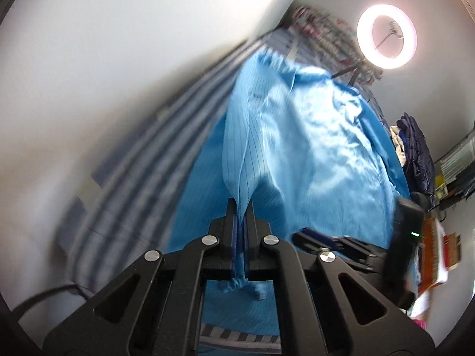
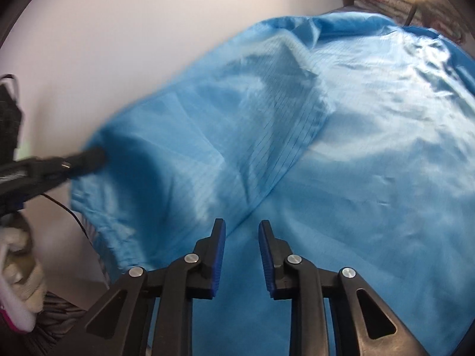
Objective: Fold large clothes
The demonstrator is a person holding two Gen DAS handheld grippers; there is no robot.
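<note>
A large light-blue garment [image 2: 356, 148] with thin dark stripes lies spread over the bed, one layer folded across another. In the left wrist view my left gripper [image 1: 241, 206] is shut on a raised fold of the blue garment [image 1: 297, 136], and cloth hangs out below the pads. The right wrist view shows that same left gripper [image 2: 90, 157] pinching the garment's left edge. My right gripper [image 2: 242, 231] stands open just above the flat cloth, with nothing pressed between its blue pads. Its black housing [image 1: 406, 237] shows at the right of the left wrist view.
A grey-striped bedsheet [image 1: 142, 160] runs along a white wall [image 1: 118, 44]. A ring light [image 1: 387, 35] and a patterned rolled quilt [image 1: 323, 26] stand at the bed's far end. Dark clothes [image 1: 415, 154] are piled at the right. A thin black cable [image 2: 69, 212] hangs at the bed's left edge.
</note>
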